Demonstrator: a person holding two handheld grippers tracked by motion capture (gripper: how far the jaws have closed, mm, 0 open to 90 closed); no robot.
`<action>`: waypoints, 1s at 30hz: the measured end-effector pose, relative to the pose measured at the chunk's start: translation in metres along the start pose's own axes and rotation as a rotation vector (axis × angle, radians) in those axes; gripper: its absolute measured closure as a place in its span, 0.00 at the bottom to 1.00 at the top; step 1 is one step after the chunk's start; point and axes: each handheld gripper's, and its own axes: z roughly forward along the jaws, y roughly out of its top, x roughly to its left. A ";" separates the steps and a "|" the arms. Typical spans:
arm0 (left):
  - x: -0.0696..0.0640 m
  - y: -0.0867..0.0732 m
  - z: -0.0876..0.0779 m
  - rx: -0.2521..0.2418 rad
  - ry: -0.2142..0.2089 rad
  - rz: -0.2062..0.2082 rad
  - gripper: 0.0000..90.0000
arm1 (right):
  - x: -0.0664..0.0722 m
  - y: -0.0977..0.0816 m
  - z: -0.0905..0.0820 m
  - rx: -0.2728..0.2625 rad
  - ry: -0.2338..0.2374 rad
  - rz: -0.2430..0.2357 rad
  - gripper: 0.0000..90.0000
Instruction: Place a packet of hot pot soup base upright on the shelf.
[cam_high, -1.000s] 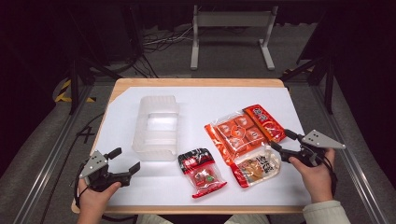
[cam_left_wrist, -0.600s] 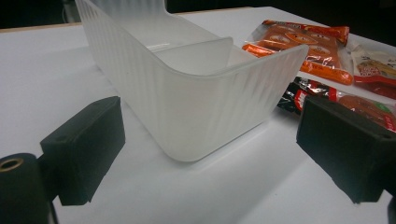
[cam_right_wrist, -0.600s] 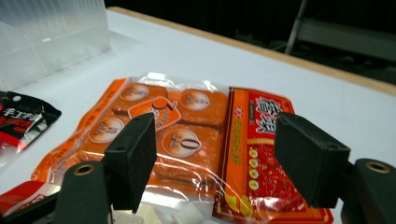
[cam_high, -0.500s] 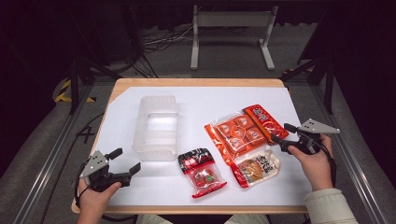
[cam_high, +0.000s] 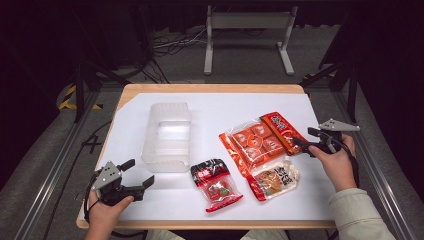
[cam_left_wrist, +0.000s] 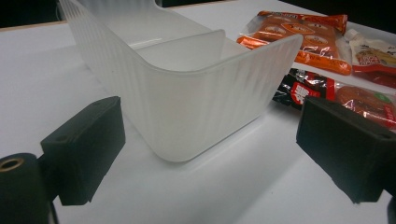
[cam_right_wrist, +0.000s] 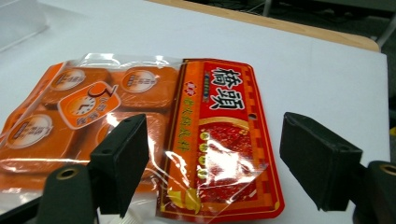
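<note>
A translucent ribbed plastic bin (cam_high: 167, 135) stands left of centre on the white table. To its right lie an orange multi-pack (cam_high: 252, 145), a red packet (cam_high: 280, 129), a black-and-red packet (cam_high: 215, 182) and a pale pouch (cam_high: 275, 179). My left gripper (cam_high: 139, 172) rests open near the front left corner, facing the bin (cam_left_wrist: 187, 93) with nothing between its jaws. My right gripper (cam_high: 304, 137) is open at the red packet's right edge. Its jaws have just been opening, and the red packet (cam_right_wrist: 224, 140) lies flat below the gap, not pressed, beside the orange multi-pack (cam_right_wrist: 93, 107).
White sheet covers a wooden table (cam_high: 210, 89) with metal rails along both sides. Cables and a grey stand (cam_high: 247, 30) lie on the dark floor beyond the far edge. Bare white surface lies between the bin and the packets.
My right hand has moved away from the pale pouch toward the far side, up to the red packet. The left hand and gripper have stayed where they were.
</note>
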 end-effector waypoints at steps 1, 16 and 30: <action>0.000 0.000 0.000 0.000 0.002 -0.001 0.10 | -0.002 0.000 0.001 -0.001 -0.006 0.016 0.27; -0.011 -0.001 0.007 0.046 0.024 0.090 0.10 | -0.013 -0.021 0.026 0.066 -0.057 0.097 0.23; -0.005 -0.003 0.006 0.039 0.012 0.024 0.10 | -0.021 -0.031 0.036 0.136 -0.028 0.193 0.21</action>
